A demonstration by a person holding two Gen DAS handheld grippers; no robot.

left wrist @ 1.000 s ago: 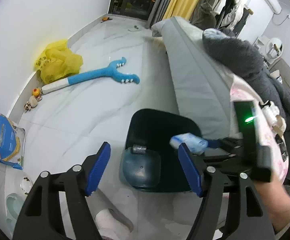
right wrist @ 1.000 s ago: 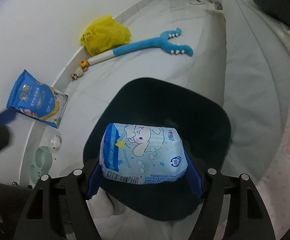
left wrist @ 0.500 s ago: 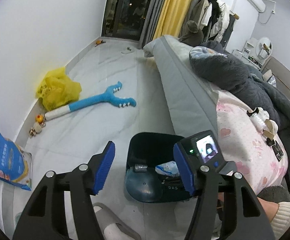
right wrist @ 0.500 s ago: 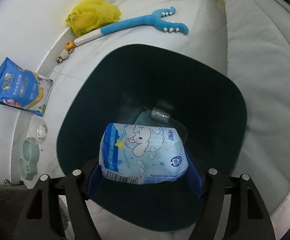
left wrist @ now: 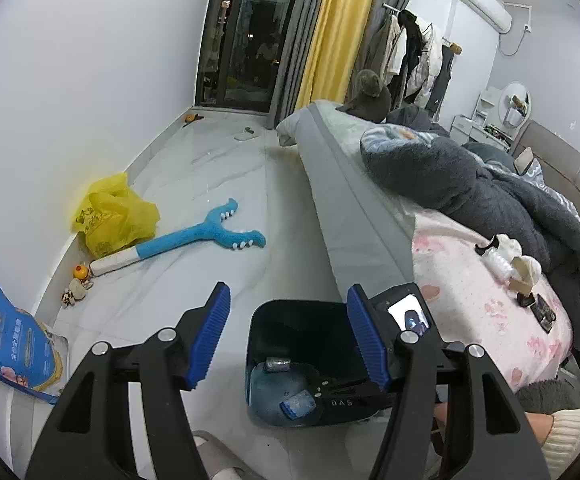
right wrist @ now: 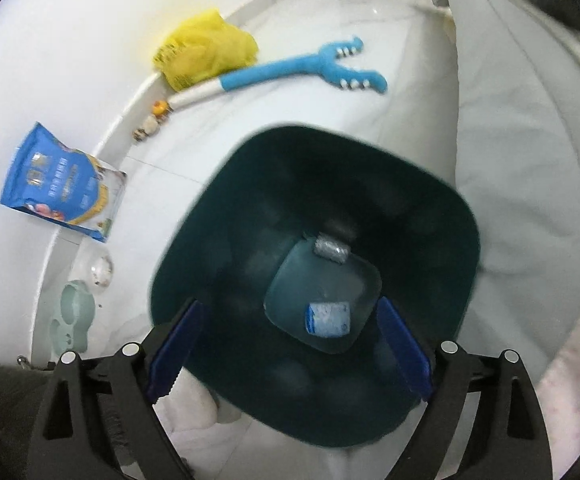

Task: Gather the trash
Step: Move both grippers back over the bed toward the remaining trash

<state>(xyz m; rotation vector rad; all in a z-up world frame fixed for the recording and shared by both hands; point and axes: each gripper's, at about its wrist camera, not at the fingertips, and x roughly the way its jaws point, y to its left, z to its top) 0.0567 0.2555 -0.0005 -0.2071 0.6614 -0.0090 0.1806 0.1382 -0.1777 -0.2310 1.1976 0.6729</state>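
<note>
Soft blue tissue pack (right wrist: pixel 327 319) lies at the bottom of my dark bin (right wrist: pixel 466 216), light and squashy, best pinched across its short sides. My right tool (right wrist: pixel 290 354) hangs spread and empty above; my left tool (left wrist: pixel 288 340) is spread too. Slick marble floor (left wrist: pixel 210 184), bed (left wrist: pixel 490 280) alongside.

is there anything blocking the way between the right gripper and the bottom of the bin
Nothing visible. The right gripper hangs with jaws open over the mouth of the dark bin, and the blue tissue pack already lies on the bottom, near a small crumpled silver piece.
</note>
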